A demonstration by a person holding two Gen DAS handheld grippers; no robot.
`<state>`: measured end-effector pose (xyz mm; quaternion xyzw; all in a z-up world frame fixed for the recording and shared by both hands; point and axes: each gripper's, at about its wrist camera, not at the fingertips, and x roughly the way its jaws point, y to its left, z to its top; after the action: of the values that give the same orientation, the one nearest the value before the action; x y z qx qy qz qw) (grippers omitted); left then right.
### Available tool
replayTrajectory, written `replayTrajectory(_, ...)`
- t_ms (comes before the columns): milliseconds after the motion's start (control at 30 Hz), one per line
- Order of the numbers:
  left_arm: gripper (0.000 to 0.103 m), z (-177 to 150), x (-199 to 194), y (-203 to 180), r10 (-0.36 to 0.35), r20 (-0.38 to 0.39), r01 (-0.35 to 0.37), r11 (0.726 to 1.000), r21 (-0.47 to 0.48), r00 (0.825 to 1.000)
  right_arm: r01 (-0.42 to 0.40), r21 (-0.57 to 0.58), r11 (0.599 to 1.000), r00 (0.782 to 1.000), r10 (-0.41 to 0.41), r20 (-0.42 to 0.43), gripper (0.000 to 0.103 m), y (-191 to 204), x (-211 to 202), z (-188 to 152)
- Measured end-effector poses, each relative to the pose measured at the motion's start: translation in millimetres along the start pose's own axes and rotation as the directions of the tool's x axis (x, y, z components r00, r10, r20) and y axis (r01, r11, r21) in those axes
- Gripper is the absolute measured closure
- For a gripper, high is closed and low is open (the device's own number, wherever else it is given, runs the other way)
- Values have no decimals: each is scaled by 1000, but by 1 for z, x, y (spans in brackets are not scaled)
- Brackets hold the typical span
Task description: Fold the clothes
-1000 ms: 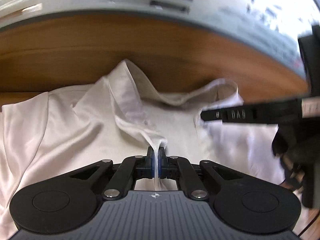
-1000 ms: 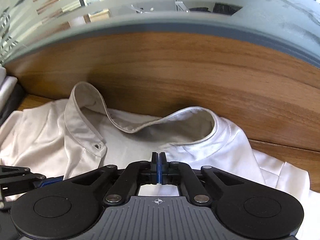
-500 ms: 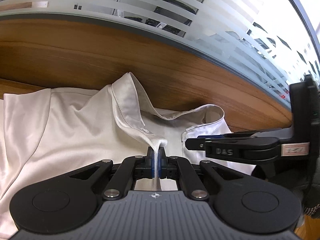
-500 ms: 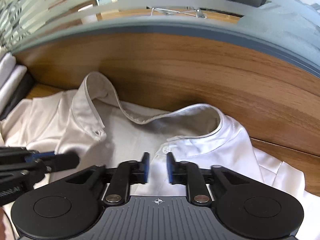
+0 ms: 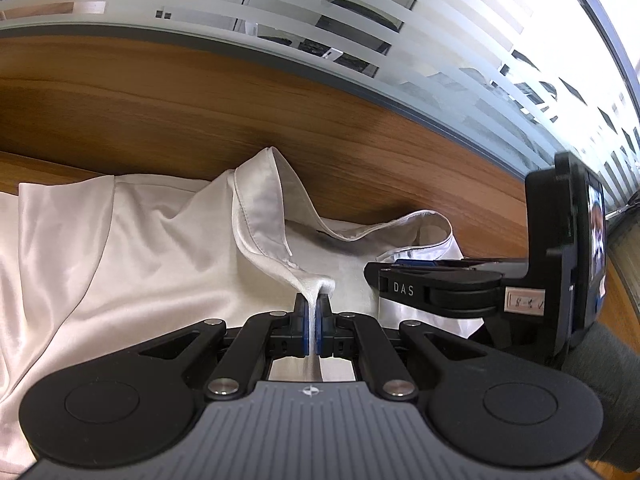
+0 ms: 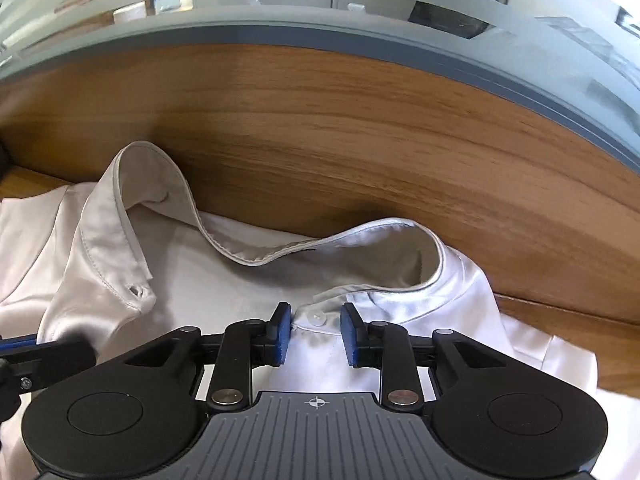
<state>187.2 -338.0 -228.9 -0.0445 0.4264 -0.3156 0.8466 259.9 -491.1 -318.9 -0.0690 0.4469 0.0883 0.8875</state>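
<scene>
A white satin collared shirt (image 5: 132,248) lies on a wooden table, its collar (image 5: 264,196) standing up toward the back panel. My left gripper (image 5: 313,304) is shut on the shirt's front edge just below the collar and pinches a ridge of cloth. In the right wrist view the shirt (image 6: 188,280) fills the foreground. My right gripper (image 6: 315,322) is open, its blue pads either side of the top button (image 6: 318,317) at the right collar end. The right gripper's side also shows in the left wrist view (image 5: 380,276).
A wooden back panel (image 6: 340,144) rises right behind the collar, with striped frosted glass (image 5: 320,12) above it. Bare wooden table (image 6: 568,320) shows at the right beyond the shirt.
My right gripper has opened and let go of the shirt's right front edge by the button. My left gripper has kept its hold and the view has tilted up slightly.
</scene>
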Motion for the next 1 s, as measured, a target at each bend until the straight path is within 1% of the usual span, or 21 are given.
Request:
replayTrajectory(33,100,0,-1,0,-4,1,4,1000,-3,1000,-2,3,1000,1000,2,7,77,0,-1,0)
replayTrajectory(67,100,0,-1,1,-8,3,8,1000,-5,1000,-5,6,1000,1000,5,13,83,0,-2,0)
replayTrajectory(100,100,1,-3,1,-13,5,13,1000,-6,1000,-9,9,1000,1000,9,20,86,1,-3,0)
replayTrajectory(133,100,1,-4,1,-20,8,20,1000,-7,1000,-25,18,1000,999,25,27,93,-1,-4,1)
replayTrajectory(167,100,1,-6,2,-27,11,27,1000,-7,1000,-41,23,999,999,40,30,93,-2,-5,2)
replayTrajectory(467,100,3,-13,7,-76,26,78,996,-49,997,-150,36,988,988,148,54,94,-7,-13,22)
replayTrajectory(633,100,6,-16,10,-103,29,105,992,-74,994,-183,16,983,983,183,31,94,0,-3,27)
replayTrajectory(700,100,6,-17,11,-114,30,116,990,-84,993,-194,8,981,981,194,11,92,3,3,29)
replayTrajectory(733,100,7,-16,12,-122,28,124,988,-90,992,-206,14,978,978,206,14,92,0,-1,28)
replayTrajectory(833,100,8,-15,15,-153,26,155,980,-123,988,-247,33,969,969,246,37,91,-10,-15,26)
replayTrajectory(867,100,8,-15,17,-166,24,168,976,-139,986,-266,34,963,964,264,43,88,-14,-22,25)
replayTrajectory(900,100,8,-14,19,-179,22,180,972,-153,984,-285,37,958,958,283,48,84,-17,-28,24)
replayTrajectory(1000,100,10,-12,26,-211,18,211,958,-194,977,-358,54,932,934,356,41,83,-32,-47,17)
